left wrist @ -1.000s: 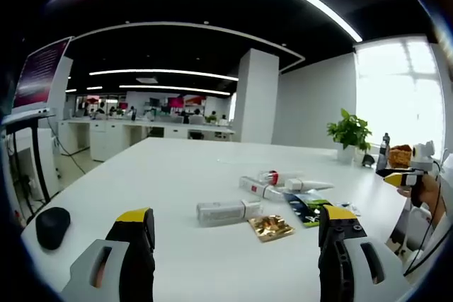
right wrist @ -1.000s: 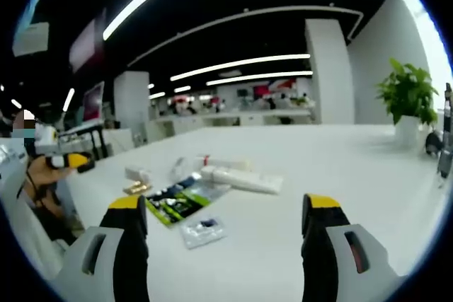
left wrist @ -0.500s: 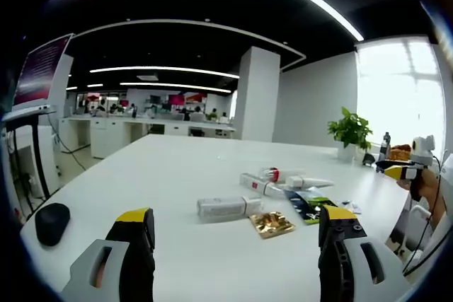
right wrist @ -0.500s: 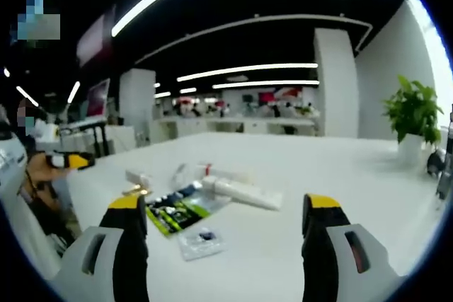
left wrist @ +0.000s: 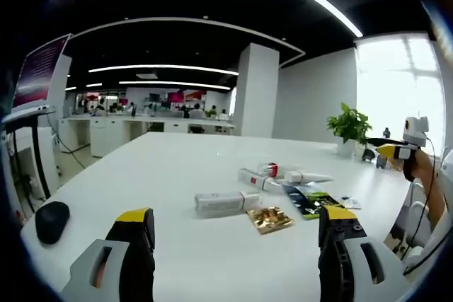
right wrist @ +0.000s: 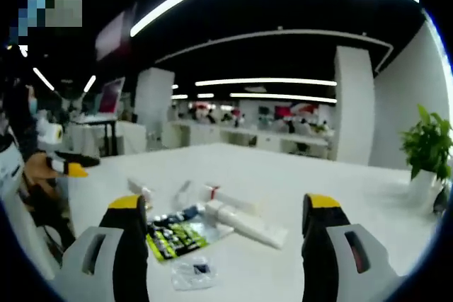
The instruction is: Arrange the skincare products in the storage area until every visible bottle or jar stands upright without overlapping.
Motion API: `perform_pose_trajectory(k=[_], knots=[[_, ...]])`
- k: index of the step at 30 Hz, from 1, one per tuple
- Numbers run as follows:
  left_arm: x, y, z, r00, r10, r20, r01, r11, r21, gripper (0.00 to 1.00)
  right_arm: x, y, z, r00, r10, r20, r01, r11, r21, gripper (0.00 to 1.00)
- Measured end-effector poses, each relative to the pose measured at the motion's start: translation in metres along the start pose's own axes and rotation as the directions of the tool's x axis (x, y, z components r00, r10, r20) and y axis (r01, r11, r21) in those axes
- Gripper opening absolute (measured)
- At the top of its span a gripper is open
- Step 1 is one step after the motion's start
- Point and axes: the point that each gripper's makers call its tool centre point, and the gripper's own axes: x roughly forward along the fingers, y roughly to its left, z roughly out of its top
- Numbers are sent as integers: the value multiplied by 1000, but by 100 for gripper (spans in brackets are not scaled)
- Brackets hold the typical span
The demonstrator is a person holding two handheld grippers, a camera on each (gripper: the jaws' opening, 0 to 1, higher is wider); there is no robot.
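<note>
Jaws wide apart, nothing held, on left gripper (left wrist: 237, 245) and right gripper (right wrist: 223, 242); white tubes (left wrist: 225, 203) lying flat beside green sachet (left wrist: 306, 199) on white table (left wrist: 156, 175)

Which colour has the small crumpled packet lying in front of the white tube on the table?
The packet is shiny gold, clearest in the left gripper view.
</note>
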Motion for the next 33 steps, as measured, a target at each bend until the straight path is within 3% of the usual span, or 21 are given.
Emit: perform_pose_trajectory(k=[4,22,25,27,30,33], knots=[[1,-3,-2,1000,-14,-9,14,1000,-1,99,14,-7,9,999,18,31,-18,1000,-7,88],[1,-6,-3,1000,-13,-15,13,1000,-2,99,77,-16,20,993,110,38,-106,990,-95,86],[2,-6,-3,1000,-15,-15,15,1000,-1,99,89,-6,31,976,189,110,-171,974,-151,88],[3,-6,-1,1000,-18,-9,18,1000,-5,99,95,-1,32,966,226,124,-208,968,-140,88],[4,-7,2,1000,-21,2,21,1000,-10,99,104,10,43,935,294,198,-278,955,-108,92],[5,-8,1,1000,-19,3,19,1000,-9,99,109,12,48,924,314,217,-298,949,-106,99]])
